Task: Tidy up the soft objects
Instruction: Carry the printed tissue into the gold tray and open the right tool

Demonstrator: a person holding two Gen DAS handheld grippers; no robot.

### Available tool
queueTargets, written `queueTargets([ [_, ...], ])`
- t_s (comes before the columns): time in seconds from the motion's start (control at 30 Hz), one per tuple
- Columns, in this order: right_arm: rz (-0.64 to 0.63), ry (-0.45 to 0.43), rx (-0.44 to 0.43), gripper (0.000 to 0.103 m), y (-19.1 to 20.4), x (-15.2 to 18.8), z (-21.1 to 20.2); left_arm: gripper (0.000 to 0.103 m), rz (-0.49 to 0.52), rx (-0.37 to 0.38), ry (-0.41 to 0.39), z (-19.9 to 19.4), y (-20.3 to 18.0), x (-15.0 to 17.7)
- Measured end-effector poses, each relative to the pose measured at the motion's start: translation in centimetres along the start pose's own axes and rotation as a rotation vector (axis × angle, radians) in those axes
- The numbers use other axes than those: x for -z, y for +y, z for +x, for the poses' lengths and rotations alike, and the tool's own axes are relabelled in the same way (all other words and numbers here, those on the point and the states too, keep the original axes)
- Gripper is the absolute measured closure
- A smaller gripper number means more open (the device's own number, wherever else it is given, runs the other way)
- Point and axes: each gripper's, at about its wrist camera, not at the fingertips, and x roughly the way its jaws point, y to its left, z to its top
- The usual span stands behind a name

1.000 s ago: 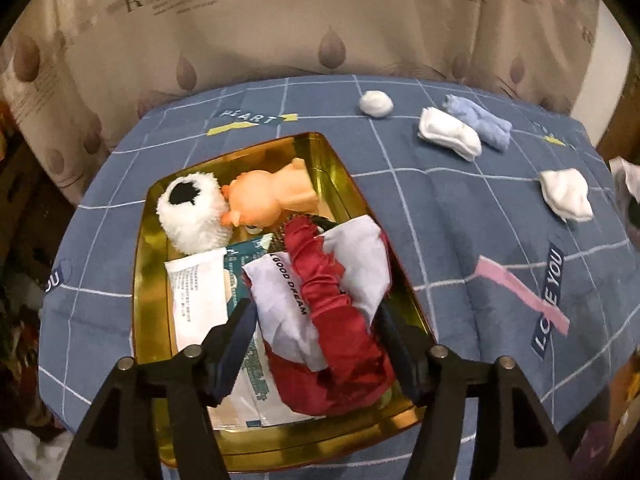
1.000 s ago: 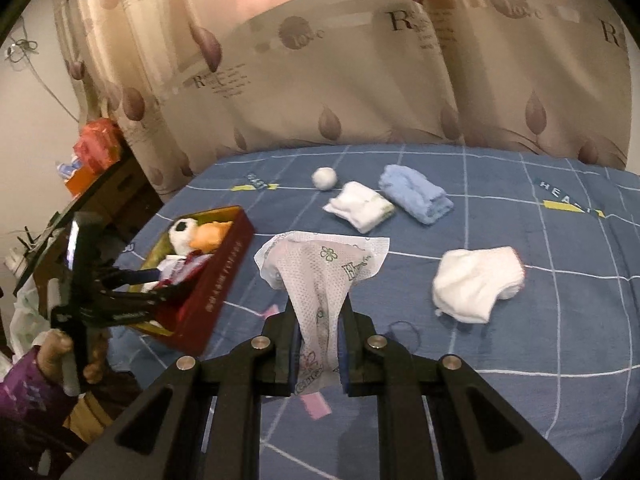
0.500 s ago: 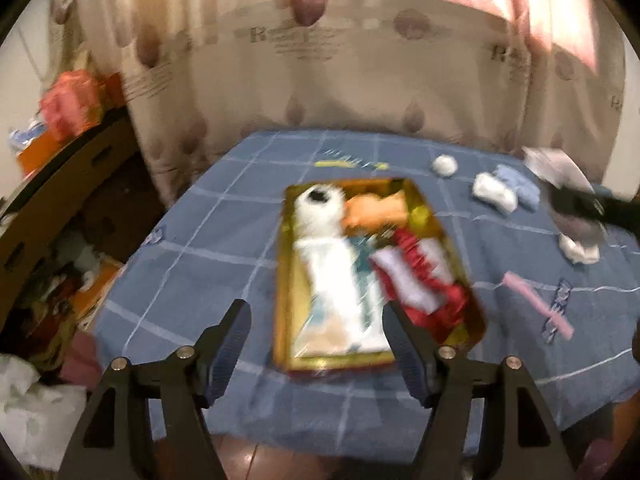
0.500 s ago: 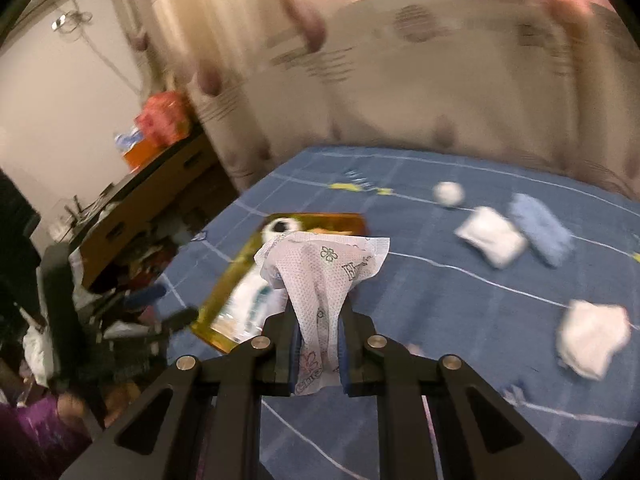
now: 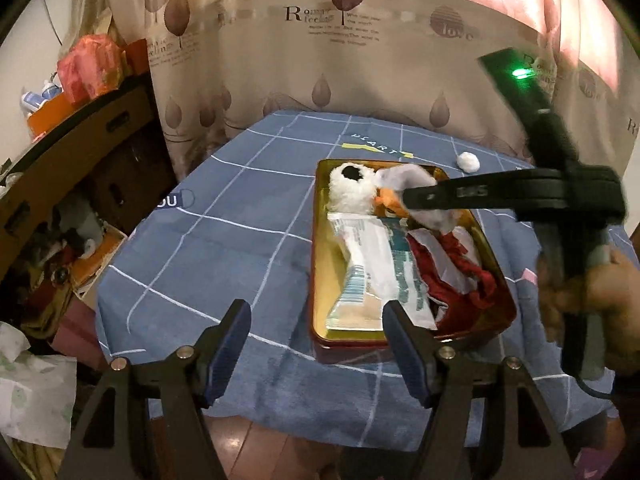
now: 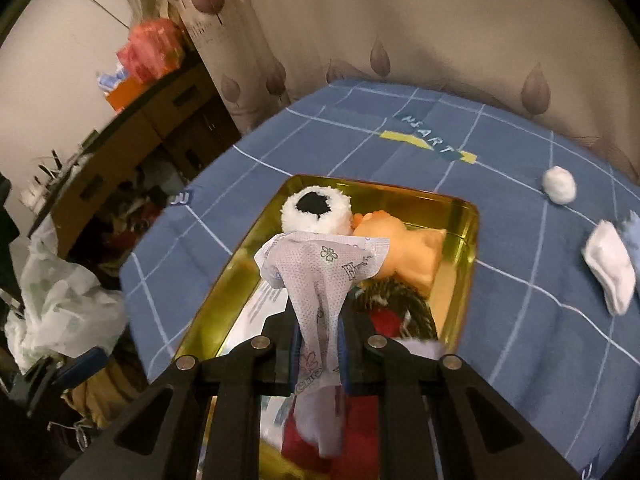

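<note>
A printed white wipe (image 6: 320,276) is pinched tight in the right gripper (image 6: 319,344) at frame centre, above the gold tin (image 6: 468,248). Placement is under way; release is called for next. The left gripper (image 5: 316,344) is held wide, empty.

I see a leaf-print curtain (image 5: 340,60) hanging behind the blue checked tablecloth (image 5: 224,248). At the left stands a brown cabinet (image 5: 80,140), a red bag (image 5: 90,66) on top, white plastic bags (image 6: 60,296) below.
</note>
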Motion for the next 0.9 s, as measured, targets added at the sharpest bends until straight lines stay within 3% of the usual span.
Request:
queueTargets([
  [0.27,-0.038,0.049,0.076,0.088,0.8,-0.7,3.1,0.033,-0.013,0.003,0.082,1.9,0.6,0.1],
  [0.5,-0.067,0.040,0.094,0.073,1.5,-1.0,3.5,0.033,-0.015,-0.015,0.110,2.5,0.6,0.2],
  [0.6,-0.051,-0.017,0.066,0.043,1.6,-1.0,2.1,0.033,-0.006,-0.022,0.121,2.6,0.5,0.3],
  [0.63,-0.049,-0.042,0.058,0.038,1.6,-0.9,1.5,0.033,-0.003,-0.023,0.122,2.6,0.5,0.3],
  [0.77,-0.040,-0.147,0.028,0.036,1.5,-0.5,-1.6,0.033,0.016,-0.036,0.120,2.5,0.0,0.4],
  [0.9,-0.005,-0.292,0.048,0.034,0.2,2.1,-6.5,0.033,0.041,-0.049,0.116,2.5,-0.5,0.5],
])
